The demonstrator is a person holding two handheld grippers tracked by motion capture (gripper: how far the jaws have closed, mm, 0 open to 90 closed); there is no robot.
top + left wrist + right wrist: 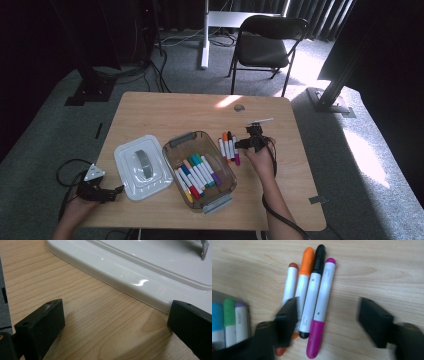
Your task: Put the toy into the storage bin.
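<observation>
At the counter's (pixel 150 107) near left, the left gripper (pixel 107 192) rests, jaws apart and empty, beside the white lid (pixel 142 167). Right: clear bin (pixel 222 184) of markers (pixel 196 172), four loose markers (pixel 312 297), right gripper (pixel 325 320) over them, jaws spread.

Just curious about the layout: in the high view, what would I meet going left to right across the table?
Left hand-held gripper → white lid → clear bin of markers → four loose markers → right hand-held gripper.

Black folding chair (pixel 264 44) and white desk leg (pixel 204 35) beyond the table (pixel 165 112).
</observation>
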